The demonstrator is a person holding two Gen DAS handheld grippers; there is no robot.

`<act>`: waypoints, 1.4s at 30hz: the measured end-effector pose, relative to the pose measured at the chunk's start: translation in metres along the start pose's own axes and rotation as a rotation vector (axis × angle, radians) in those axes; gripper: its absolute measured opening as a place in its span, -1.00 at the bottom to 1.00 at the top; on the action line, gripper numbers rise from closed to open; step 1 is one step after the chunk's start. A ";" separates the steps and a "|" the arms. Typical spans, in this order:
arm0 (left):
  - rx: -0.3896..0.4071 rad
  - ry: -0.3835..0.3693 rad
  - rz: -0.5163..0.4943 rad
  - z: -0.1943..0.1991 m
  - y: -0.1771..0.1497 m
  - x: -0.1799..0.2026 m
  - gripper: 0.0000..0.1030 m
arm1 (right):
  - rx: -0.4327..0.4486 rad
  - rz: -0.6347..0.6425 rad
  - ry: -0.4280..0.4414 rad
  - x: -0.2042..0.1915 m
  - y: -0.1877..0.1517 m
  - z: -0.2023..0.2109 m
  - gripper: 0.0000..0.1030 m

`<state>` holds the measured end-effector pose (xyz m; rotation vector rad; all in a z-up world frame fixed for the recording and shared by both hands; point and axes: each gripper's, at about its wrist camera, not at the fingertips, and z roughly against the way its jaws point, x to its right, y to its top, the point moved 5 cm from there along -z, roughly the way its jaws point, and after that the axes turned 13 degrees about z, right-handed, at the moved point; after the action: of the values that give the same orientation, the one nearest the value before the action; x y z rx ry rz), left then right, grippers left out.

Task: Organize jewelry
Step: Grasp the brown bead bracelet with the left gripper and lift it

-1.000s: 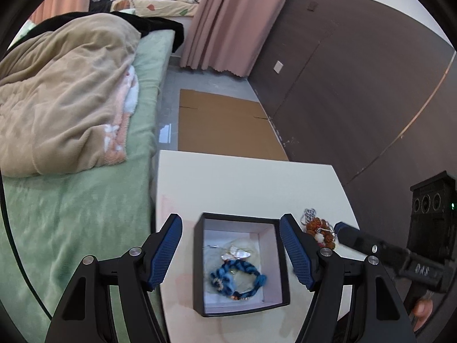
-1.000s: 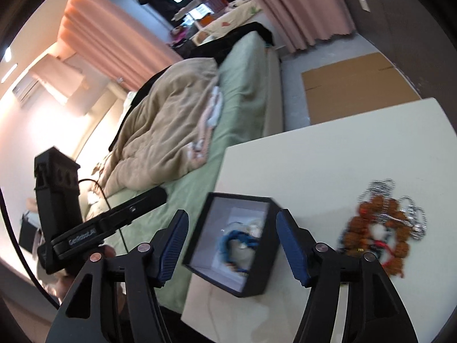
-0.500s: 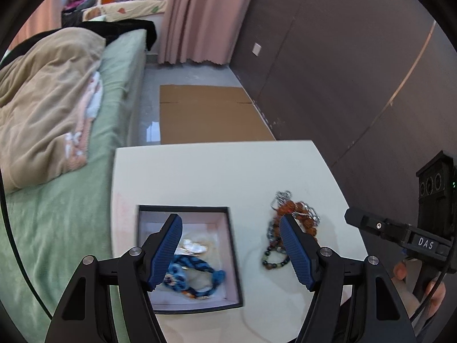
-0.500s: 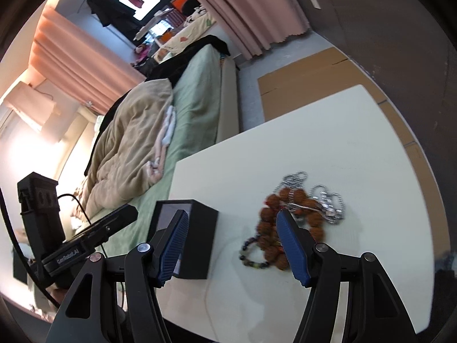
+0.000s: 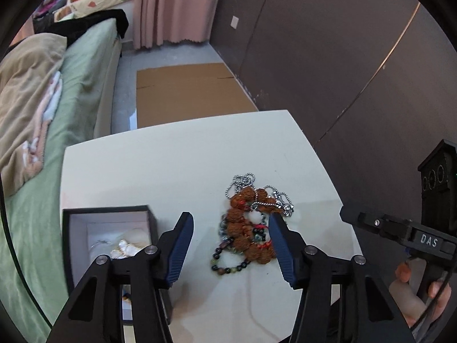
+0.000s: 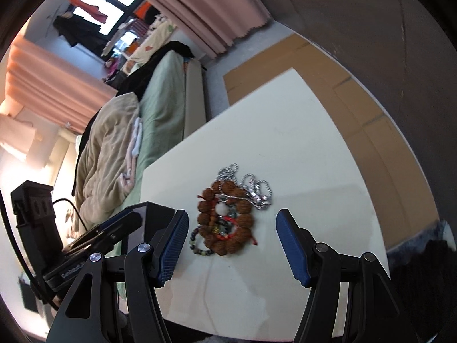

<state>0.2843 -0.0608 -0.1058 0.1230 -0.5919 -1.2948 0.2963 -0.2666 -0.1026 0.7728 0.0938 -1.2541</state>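
Note:
A heap of jewelry lies on the white table [image 5: 177, 165]: a brown chunky-bead bracelet [image 5: 245, 228], a silver ball chain [image 5: 242, 180] and a dark small-bead bracelet [image 5: 225, 265]. A black box with white lining [image 5: 108, 228] stands at the left and holds a pale pearly piece [image 5: 125, 250]. My left gripper [image 5: 231, 245] is open and empty, with the heap between its fingers. My right gripper [image 6: 232, 245] is open and empty just in front of the same bracelet [image 6: 225, 220] and chain [image 6: 251, 185]. The box [image 6: 154, 217] shows at its left.
A bed with a green sheet [image 5: 85, 65] and a beige blanket [image 5: 22, 80] runs along the table's left side. Cardboard [image 5: 188, 91] lies on the floor beyond the table. A dark wall panel [image 5: 328, 57] stands to the right.
Both grippers have swung right, from the black box to the jewelry heap. The heap now sits between the fingers in both views. Both stay open.

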 end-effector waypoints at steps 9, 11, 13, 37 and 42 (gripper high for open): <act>-0.073 0.066 -0.045 -0.033 0.002 0.019 -0.09 | -0.014 -0.065 0.012 0.016 0.001 0.001 0.26; -0.093 0.080 -0.046 -0.043 0.002 0.020 -0.11 | -0.008 -0.074 0.011 0.018 0.003 0.002 0.26; -0.110 0.101 -0.052 -0.052 0.000 0.021 -0.14 | -0.004 -0.087 0.017 0.021 0.004 0.004 0.26; -0.168 0.132 -0.041 -0.071 -0.027 0.004 -0.62 | -0.040 -0.083 0.007 0.019 0.004 -0.006 0.26; -0.130 0.070 -0.045 -0.044 -0.020 0.014 -0.62 | -0.051 -0.081 -0.005 0.020 0.004 -0.011 0.25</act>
<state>0.2903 -0.0903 -0.1463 0.0743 -0.4458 -1.3630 0.3103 -0.2761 -0.1181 0.7273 0.1537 -1.3260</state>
